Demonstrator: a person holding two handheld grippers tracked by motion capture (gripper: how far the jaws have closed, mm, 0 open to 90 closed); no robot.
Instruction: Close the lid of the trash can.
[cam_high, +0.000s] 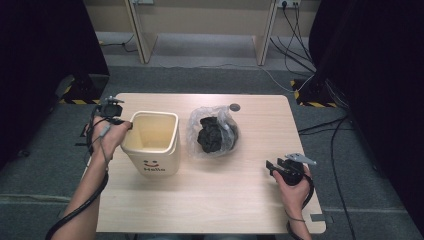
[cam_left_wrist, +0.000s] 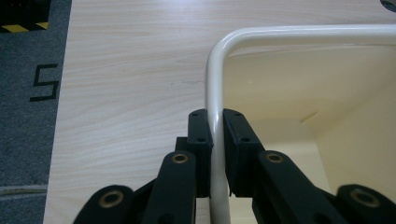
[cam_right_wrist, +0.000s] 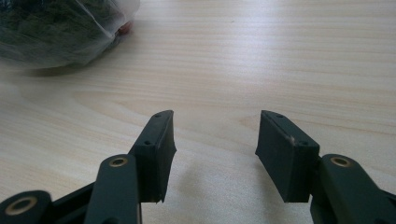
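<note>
A cream plastic bin (cam_high: 152, 142) with a smiley face and "Hello" on its front stands upright on the left of the wooden table (cam_high: 240, 200). My left gripper (cam_high: 125, 124) is shut on the bin's left rim (cam_left_wrist: 215, 79), its pads (cam_left_wrist: 201, 135) pressing the thin wall from both sides. A clear plastic bag (cam_high: 212, 132) holding dark stuff lies to the right of the bin; its edge (cam_right_wrist: 60, 28) shows in the right gripper view. My right gripper (cam_high: 272, 166) rests low over the table's right front, open, with nothing between its fingers (cam_right_wrist: 161, 149).
A small dark round cap (cam_high: 234, 107) sits in the tabletop near the far edge. Cables (cam_high: 300, 45) trail over the grey floor at the back right. Wooden legs (cam_high: 140, 35) stand behind the table.
</note>
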